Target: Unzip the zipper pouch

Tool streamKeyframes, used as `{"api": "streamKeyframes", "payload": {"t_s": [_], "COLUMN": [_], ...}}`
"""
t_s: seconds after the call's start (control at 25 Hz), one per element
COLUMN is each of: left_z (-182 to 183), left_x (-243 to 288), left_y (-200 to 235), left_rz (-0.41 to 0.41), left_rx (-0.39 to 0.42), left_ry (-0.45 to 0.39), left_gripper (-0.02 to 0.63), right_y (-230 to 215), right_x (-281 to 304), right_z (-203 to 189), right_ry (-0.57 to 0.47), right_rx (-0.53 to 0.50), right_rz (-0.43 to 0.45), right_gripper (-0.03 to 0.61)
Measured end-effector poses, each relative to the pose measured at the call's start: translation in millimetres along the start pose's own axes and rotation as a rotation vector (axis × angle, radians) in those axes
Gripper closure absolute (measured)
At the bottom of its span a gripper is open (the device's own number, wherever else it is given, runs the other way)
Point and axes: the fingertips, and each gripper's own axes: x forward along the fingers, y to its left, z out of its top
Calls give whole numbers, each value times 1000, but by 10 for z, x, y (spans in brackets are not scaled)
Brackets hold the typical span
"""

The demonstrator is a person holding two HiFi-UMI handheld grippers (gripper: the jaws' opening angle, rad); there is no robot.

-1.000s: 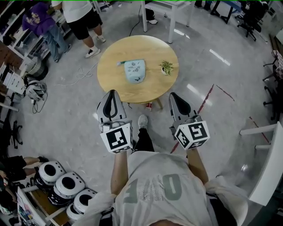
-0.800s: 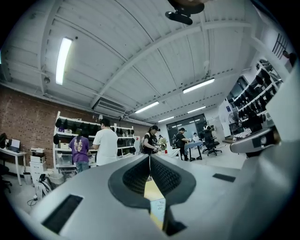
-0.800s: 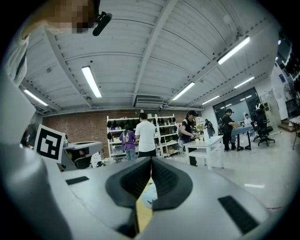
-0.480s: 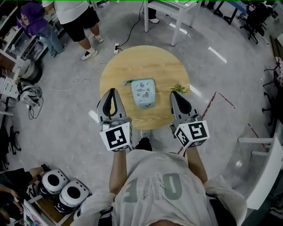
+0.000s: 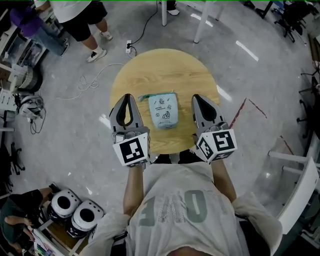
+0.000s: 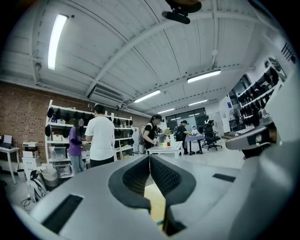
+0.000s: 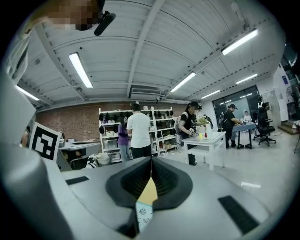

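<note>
A light-blue zipper pouch (image 5: 164,111) with small drawings lies flat on the round wooden table (image 5: 165,65), its zipper edge at the far end. My left gripper (image 5: 127,97) hovers over the table just left of the pouch, shut and empty. On the pouch's other side my right gripper (image 5: 196,98) is shut too, with nothing in it. In the left gripper view the pads (image 6: 161,176) meet, and a strip of table (image 6: 157,204) shows below. The right gripper view shows closed jaws with the pouch (image 7: 143,215) under them.
People (image 5: 75,15) stand beyond the table at the far left by shelves. A cable (image 5: 92,82) trails over the grey floor. Helmets (image 5: 75,215) sit at the lower left. White table legs (image 5: 200,25) rise behind the round table, and white furniture (image 5: 300,200) stands at the right.
Both grippers have come forward from short of the table to either side of the pouch. The table and pouch now sit closer in the head view. The jaws stayed shut.
</note>
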Motion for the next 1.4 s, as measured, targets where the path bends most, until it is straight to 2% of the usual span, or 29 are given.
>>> {"api": "streamKeyframes", "payload": {"t_s": [0.24,0.44,0.6,0.64,0.72,0.8,0.96,1.12,1.4], "left_z": [-44,80,66,52,14,-23,-125,-231,-360], "left_x": [10,63,135,143,156,173,207,221,291], "left_y": [-133,-177,-155,-148,-131,-119,-119,-127,-70], "left_rz": [47,44,30,36,44,46,46,47,52], "left_rx": [24,5,23,22,16,14,17,22,29], "left_ry": [43,-19,-18,-17,-13,-4,17,54,93], "left_gripper": [584,584,584,584,583,583,583,583,583], "right_y": [-162,-155,-126,-109,-46,2,-36,-186,-222], "right_x": [98,205,313,325,355,395,557,735,784], "right_z": [-80,-103,-244,-309,-465,-658,-1138,-1677,-2384], "right_ry": [22,17,68,93,149,204,316,449,653], "right_rx": [28,74,139,170,243,322,480,634,740], "right_rz": [52,103,146,162,203,224,209,134,48], "right_gripper": [549,548,542,522,417,400,394,394,394]}}
